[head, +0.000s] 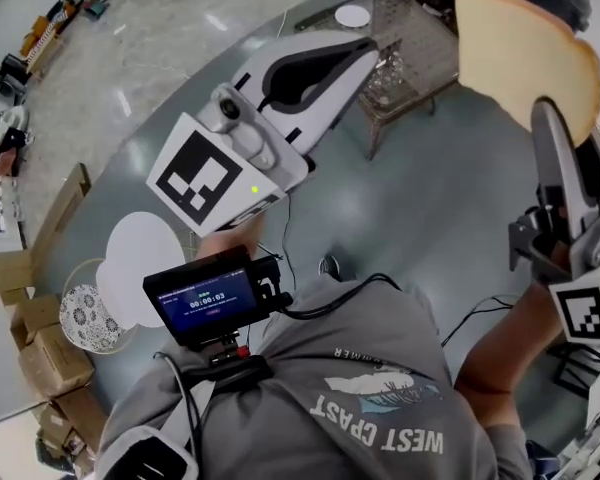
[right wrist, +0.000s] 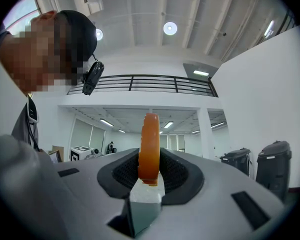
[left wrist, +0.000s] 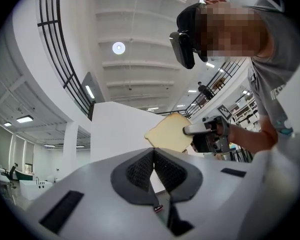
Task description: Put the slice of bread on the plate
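In the head view my right gripper [head: 546, 118] is raised at the right and is shut on the lower edge of a pale, brown-crusted slice of bread [head: 520, 53]. In the right gripper view the bread [right wrist: 150, 146] stands edge-on, squeezed between the two dark pads. My left gripper [head: 365, 53] is held up at the centre, shut, with nothing in it; its pads [left wrist: 162, 169] meet at the tip. From the left gripper view the bread [left wrist: 171, 133] hangs beyond them. A white plate [head: 145, 268] lies at the lower left, far from both grippers.
A patterned bowl [head: 88, 318] sits beside the plate. A small white disc [head: 352, 15] and a wire frame [head: 400, 63] stand at the top centre. Cardboard boxes [head: 40, 353] are stacked at the lower left. The person's grey shirt [head: 370, 408] fills the bottom.
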